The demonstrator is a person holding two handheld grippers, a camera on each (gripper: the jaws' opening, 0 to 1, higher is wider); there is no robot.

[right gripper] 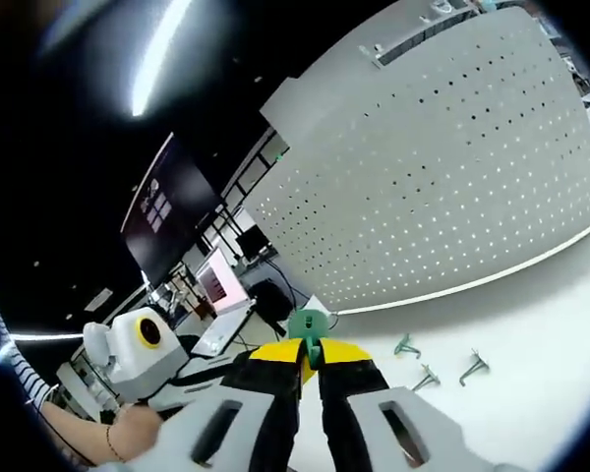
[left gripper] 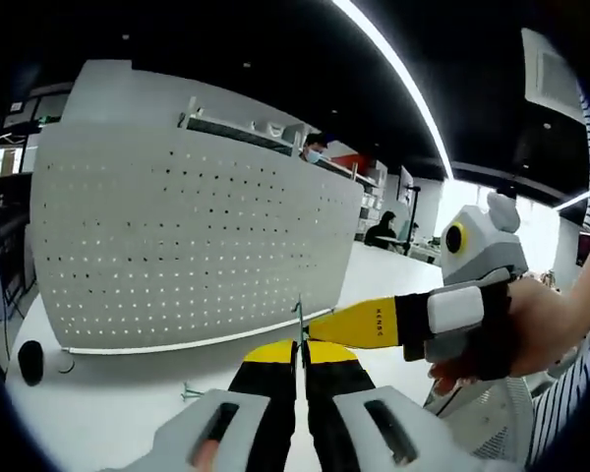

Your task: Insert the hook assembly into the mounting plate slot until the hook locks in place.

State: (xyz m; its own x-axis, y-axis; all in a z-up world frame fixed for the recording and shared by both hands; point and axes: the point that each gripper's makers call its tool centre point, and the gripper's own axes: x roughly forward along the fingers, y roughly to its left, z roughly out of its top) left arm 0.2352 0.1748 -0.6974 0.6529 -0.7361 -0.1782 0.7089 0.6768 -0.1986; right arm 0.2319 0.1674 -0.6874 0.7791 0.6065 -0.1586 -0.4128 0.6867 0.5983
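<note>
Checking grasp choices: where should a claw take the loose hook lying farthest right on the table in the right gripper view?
Likely the hook's straight middle, from above: it lies flat on the table, apart from its two neighbours, so the jaws can straddle it.

A white table point(right gripper: 531, 324) carries an upright white pegboard point(right gripper: 442, 157) standing on its surface. Three small green hooks point(right gripper: 442, 369) lie loose on the table just in front of the pegboard's lower edge, close together but apart from it.
</note>
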